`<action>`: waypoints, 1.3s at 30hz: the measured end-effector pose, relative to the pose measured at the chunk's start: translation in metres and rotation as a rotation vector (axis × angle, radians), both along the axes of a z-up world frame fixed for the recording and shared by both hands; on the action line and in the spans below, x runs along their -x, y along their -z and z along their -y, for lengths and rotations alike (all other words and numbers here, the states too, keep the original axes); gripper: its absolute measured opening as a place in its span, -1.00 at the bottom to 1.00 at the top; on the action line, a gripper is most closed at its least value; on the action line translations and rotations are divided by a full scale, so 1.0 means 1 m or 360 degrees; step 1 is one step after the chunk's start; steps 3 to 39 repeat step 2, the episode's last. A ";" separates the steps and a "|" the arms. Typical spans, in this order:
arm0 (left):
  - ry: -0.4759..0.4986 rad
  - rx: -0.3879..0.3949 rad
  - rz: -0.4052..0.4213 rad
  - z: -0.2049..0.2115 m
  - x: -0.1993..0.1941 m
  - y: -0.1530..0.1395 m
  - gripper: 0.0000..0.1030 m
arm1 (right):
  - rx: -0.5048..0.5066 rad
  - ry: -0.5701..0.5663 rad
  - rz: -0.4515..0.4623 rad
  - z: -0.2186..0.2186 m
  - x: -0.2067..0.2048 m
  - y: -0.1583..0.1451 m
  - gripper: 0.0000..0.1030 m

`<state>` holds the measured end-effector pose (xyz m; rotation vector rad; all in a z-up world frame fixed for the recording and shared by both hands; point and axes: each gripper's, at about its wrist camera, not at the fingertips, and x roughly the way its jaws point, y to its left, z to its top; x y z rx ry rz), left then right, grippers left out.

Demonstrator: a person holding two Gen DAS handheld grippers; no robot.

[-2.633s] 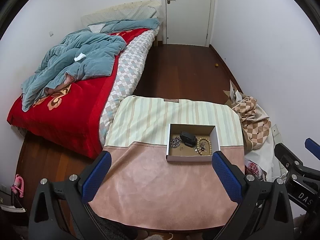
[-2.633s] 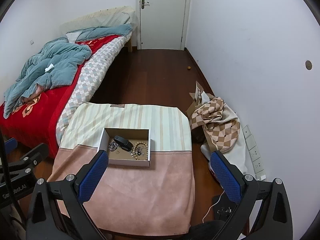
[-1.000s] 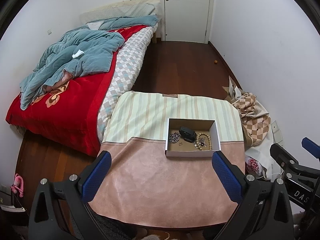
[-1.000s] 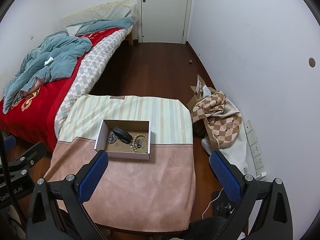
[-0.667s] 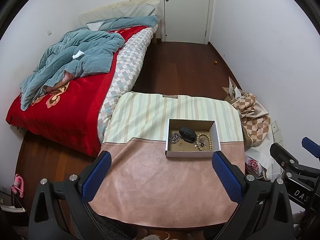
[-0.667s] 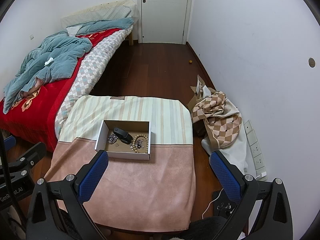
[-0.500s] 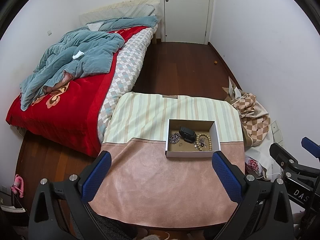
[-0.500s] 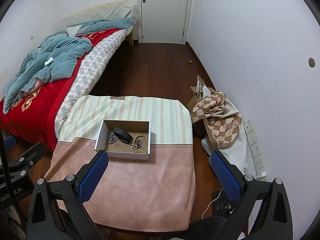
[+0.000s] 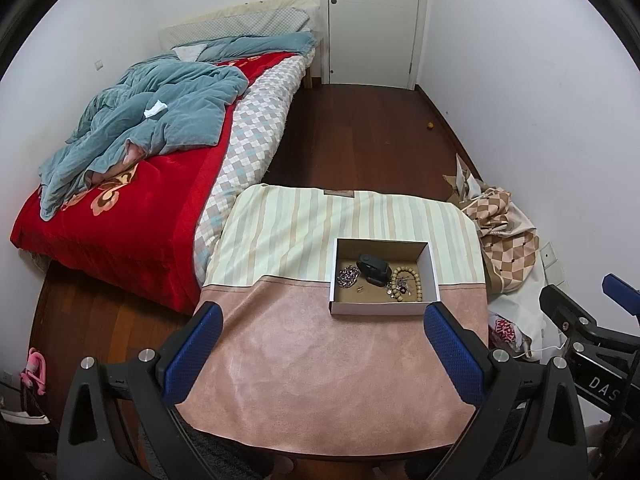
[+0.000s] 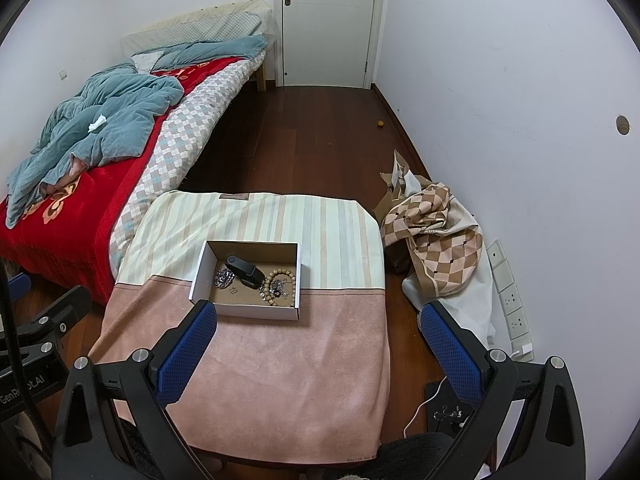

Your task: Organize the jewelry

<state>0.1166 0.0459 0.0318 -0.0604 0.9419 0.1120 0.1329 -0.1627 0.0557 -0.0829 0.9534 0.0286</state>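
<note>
A shallow white cardboard box [image 9: 380, 309] [image 10: 244, 310] sits on a cloth-covered table [image 9: 320, 376] [image 10: 280, 376]. Inside lie a silver chain [image 9: 347, 277] [image 10: 224, 279], a black watch-like item [image 9: 373, 267] [image 10: 242, 270], a wooden bead bracelet [image 9: 406, 284] [image 10: 280, 285] and small metal pieces. My left gripper [image 9: 320, 356] is open and empty, high above the table's near half. My right gripper [image 10: 318, 356] is open and empty, above the table's near right edge. The right gripper's body [image 9: 580, 332] shows at the left wrist view's right edge.
A bed [image 9: 120, 200] [image 10: 72, 200] with a red blanket and blue duvet stands left of the table. Checkered cloth and cardboard [image 9: 500, 232] [image 10: 436, 232] are piled by the right wall, near wall sockets [image 10: 508, 304]. A white door [image 9: 374, 20] is shut at the far end.
Both views have shifted slightly since 2.6 s ago, with the box a little nearer the grippers. Over the last second almost nothing has moved.
</note>
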 end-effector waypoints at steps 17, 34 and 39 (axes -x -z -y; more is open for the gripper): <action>0.0002 0.0000 -0.0003 0.000 0.001 -0.001 0.99 | -0.0001 -0.0001 0.0000 0.001 -0.001 -0.001 1.00; 0.0002 0.0000 -0.0003 0.000 0.001 -0.001 0.99 | -0.0001 -0.0001 0.0000 0.001 -0.001 -0.001 1.00; 0.0002 0.0000 -0.0003 0.000 0.001 -0.001 0.99 | -0.0001 -0.0001 0.0000 0.001 -0.001 -0.001 1.00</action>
